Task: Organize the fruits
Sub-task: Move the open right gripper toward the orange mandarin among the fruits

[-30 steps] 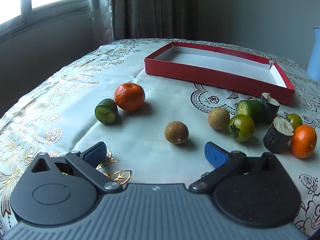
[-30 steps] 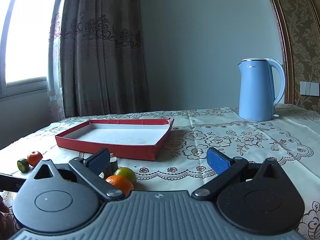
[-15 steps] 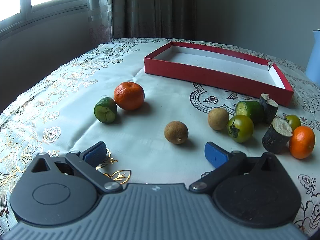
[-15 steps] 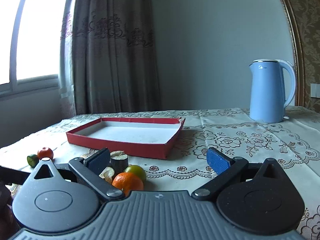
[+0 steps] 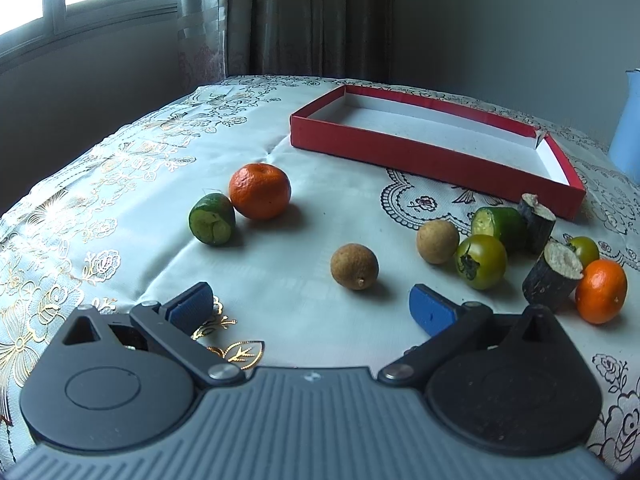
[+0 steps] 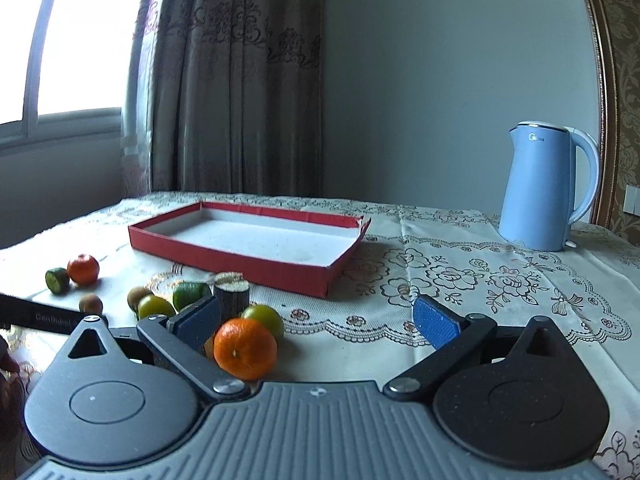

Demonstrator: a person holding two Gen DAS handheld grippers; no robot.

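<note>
I read the left gripper [image 5: 308,308] with its jaws spread wide and holding nothing; it hangs above the desk [image 5: 120,208], which is covered by a pale embroidered cloth. Just ahead of the blue pads lies a brown longan [image 5: 354,266], apart from both pads. A second longan [image 5: 437,241] sits to its right, next to a green tomato [image 5: 481,261]. Behind that tomato lie a cut green fruit piece [image 5: 498,225] and a dark cut stem section [image 5: 537,222]. A larger dark stem section [image 5: 553,278] stands touching an orange tangerine [image 5: 601,291] — a smaller green tomato [image 5: 583,251] sits just behind them. On the left, well apart from this cluster, a second tangerine [image 5: 259,191] touches a green cut fruit [image 5: 212,224].

The red cardboard tray [image 5: 432,158] lies beyond the fruit with a white, bare floor; one corner is torn.

The right gripper [image 6: 316,322] also has its jaws wide apart, gripping nothing. The near tangerine [image 6: 245,348] lies just inside its left pad; whether the two touch, I cannot tell. A blue electric kettle [image 6: 540,188] stands at the far right of the desk. Part of a hand [image 6: 6,364] shows at the left edge of the right wrist view.
</note>
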